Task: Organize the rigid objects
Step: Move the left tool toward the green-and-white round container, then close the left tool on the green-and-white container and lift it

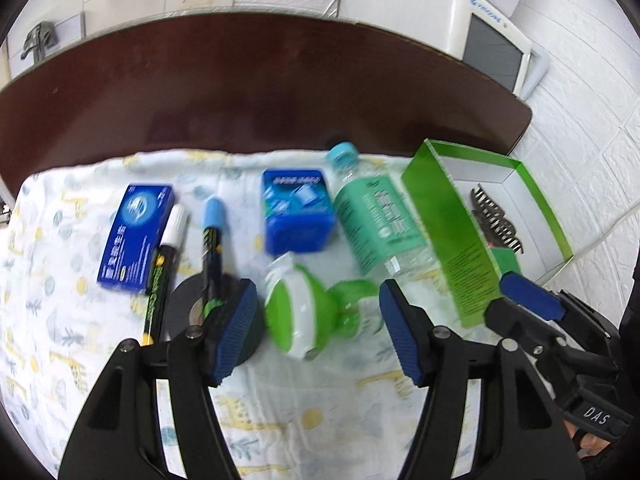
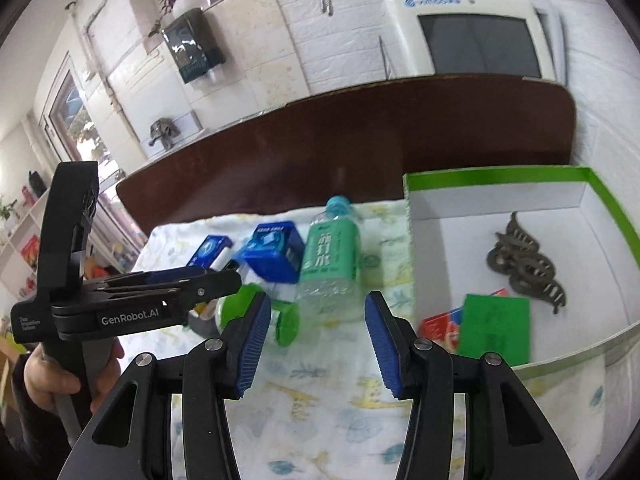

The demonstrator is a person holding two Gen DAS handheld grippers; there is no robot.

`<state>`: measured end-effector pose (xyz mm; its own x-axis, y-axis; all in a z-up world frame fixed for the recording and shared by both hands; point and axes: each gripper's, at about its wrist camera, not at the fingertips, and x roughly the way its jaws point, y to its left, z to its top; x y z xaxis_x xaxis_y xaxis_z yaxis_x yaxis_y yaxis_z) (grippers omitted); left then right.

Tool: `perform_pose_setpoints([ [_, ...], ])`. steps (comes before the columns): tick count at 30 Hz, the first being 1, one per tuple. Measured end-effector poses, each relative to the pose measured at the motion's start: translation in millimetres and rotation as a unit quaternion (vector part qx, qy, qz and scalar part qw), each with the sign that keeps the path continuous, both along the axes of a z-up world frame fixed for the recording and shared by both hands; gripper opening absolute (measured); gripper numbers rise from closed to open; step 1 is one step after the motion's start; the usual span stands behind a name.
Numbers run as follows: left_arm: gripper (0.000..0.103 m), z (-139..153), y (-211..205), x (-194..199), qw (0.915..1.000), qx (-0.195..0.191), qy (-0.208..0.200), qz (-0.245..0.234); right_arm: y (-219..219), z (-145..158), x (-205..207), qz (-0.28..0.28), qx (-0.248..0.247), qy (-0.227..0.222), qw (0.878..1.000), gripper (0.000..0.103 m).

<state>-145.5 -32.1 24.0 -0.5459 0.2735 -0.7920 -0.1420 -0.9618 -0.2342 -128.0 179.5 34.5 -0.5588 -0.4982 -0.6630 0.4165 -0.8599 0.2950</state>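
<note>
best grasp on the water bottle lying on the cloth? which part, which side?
Judging from its pose, grip the water bottle across its labelled mid-body, coming from above. It lies flat on the cloth, cap pointing away, so the round sides are exposed. The right tongs are open and nearly lined up; the blue box crowds its left side.

Each black hand-held gripper (image 1: pixel 320 322) has ribbed blue pads (image 1: pixel 237 334) and silver screws.

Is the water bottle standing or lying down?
Lying down: the water bottle rests on its side on the cloth, cap pointing away.
</note>
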Motion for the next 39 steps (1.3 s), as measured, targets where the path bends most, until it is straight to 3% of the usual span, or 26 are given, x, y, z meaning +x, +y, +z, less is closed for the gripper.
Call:
perform_pose_setpoints([
  [9,0.061,-35.7,-3.3,7.0,0.9995,-0.003,-0.018,-0.027,-35.8,-39.6,-10.5,-0.006,-0.009,-0.092,0.996,0.051],
  [11,0.056,-41.0,-3.4,5.9,0.9993,0.005,-0.019,-0.030,-37.2,-43.3,-14.7,-0.010,-0.020,-0.109,0.994,0.051],
  [19,0.054,-45.5,-2.2,-2.1,0.9994,0.004,-0.011,-0.032,-49.7,-57.3,-29.6,-0.025,-0.033,-0.148,0.988,0.051],
  [31,0.052,-46.2,1.7,-11.8,0.9992,-0.001,-0.003,-0.039,-54.3,-73.1,-50.1,-0.033,-0.045,-0.181,0.982,0.051],
  [33,0.045,-45.9,2.1,-11.3,0.9990,0.012,-0.010,-0.042,-54.9,-72.0,-49.5,-0.032,-0.044,-0.181,0.982,0.047],
  [35,0.044,-45.7,2.8,-9.6,0.9991,0.014,-0.014,-0.038,-57.4,-69.2,-47.9,-0.024,-0.044,-0.183,0.982,0.036],
  [39,0.044,-44.8,4.1,-3.0,0.9990,0.013,-0.015,-0.040,-59.9,-64.0,-43.2,-0.020,-0.027,-0.176,0.984,0.036],
])
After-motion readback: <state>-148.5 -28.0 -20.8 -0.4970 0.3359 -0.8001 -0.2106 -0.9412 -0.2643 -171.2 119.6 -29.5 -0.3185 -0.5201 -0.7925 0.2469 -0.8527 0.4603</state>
